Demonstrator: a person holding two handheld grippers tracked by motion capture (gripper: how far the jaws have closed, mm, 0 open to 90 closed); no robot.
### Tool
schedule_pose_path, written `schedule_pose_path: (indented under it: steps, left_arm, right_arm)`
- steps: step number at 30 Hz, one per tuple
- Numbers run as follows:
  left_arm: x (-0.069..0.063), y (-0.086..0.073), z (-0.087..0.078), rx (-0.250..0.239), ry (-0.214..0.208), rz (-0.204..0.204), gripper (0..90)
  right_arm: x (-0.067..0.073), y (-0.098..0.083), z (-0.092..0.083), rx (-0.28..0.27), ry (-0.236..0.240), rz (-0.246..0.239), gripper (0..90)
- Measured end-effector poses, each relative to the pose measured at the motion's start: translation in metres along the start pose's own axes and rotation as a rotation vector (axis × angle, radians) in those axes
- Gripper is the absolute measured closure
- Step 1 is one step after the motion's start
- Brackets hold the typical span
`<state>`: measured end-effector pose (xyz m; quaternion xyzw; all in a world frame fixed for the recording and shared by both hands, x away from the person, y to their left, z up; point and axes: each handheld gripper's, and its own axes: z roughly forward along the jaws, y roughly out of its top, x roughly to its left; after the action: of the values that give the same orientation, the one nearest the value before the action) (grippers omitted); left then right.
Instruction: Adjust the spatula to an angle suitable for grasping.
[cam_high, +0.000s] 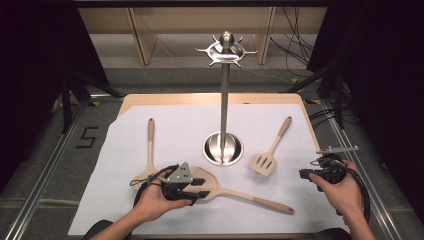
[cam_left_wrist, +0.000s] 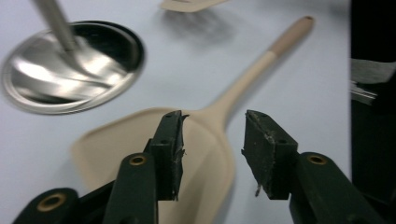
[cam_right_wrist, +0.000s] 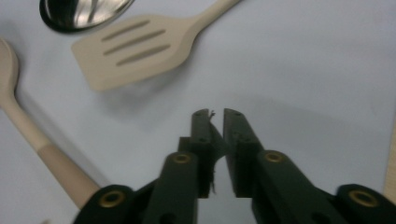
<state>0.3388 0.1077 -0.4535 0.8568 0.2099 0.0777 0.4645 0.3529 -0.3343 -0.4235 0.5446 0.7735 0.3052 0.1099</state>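
- Beige solid wooden turner (cam_high: 207, 182), at six o'clock from the steel hanging stand (cam_high: 223, 147), lies ungrasped; nothing hangs yet.
- Left tool (cam_left_wrist: 212, 154) gapes empty over it.
- Right tool (cam_right_wrist: 215, 140), nearly closed, holds nothing.

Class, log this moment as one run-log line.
left tool: open, over beige solid spatula | right tool: shut, empty | beige slotted spatula: on white sheet

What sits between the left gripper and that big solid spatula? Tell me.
Nothing visible. The left gripper hangs with its fingers open right over the blade of the solid spatula; only bare white sheet lies around it.
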Motion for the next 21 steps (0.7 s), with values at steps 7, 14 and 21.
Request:
schedule_pose_path:
  steps: [7, 14, 21]
  left_arm:
    - [0.01, 0.0, -0.003, -0.033, 0.055, -0.082, 60.3]
    - [0.012, -0.002, -0.004, -0.016, 0.064, -0.055, 56.9]
    - [0.013, -0.003, -0.008, -0.035, 0.096, -0.033, 55.5]
  right_arm:
    - [0.027, 0.004, -0.005, 0.231, 0.045, -0.078, 90.0]
    - [0.053, 0.002, -0.004, 0.335, 0.104, -0.117, 90.0]
    - [0.096, -0.006, 0.013, 0.501, 0.204, -0.189, 90.0]
